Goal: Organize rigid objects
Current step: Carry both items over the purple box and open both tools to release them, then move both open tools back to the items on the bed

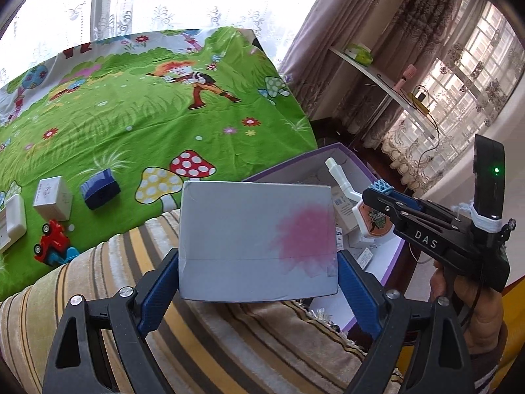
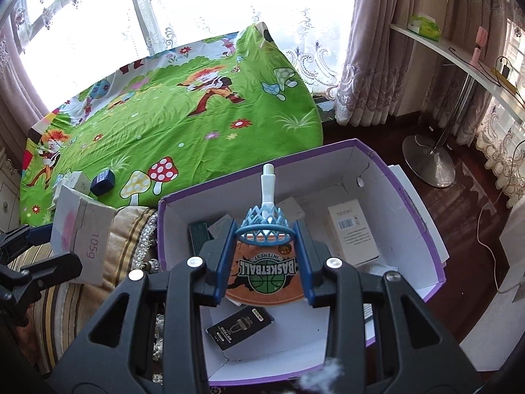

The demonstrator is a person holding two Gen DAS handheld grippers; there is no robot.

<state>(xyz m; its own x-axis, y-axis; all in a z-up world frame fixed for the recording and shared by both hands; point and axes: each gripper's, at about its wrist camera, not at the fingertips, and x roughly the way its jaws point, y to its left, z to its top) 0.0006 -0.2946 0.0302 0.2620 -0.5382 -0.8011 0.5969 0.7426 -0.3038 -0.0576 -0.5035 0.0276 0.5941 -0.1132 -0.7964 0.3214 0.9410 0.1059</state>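
The left gripper [image 1: 257,272] clamps a grey carton [image 1: 257,239] marked "105g", while at its three o'clock the right gripper [image 2: 264,259] pinches a toy backboard [image 2: 264,275] reading "BASKETBALL INTEREST" over the open purple box [image 2: 416,203], the grey carton held over a striped cushion [image 1: 98,282].

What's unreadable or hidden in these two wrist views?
- Left wrist view: the grey box in the left gripper blocks most of the purple-edged box.
- Right wrist view: the toy basketball hoop in the right gripper covers items under it; the fine print on the white carton is too small to read.
- Left wrist view: the white item by the toy car is cut off by the image edge.
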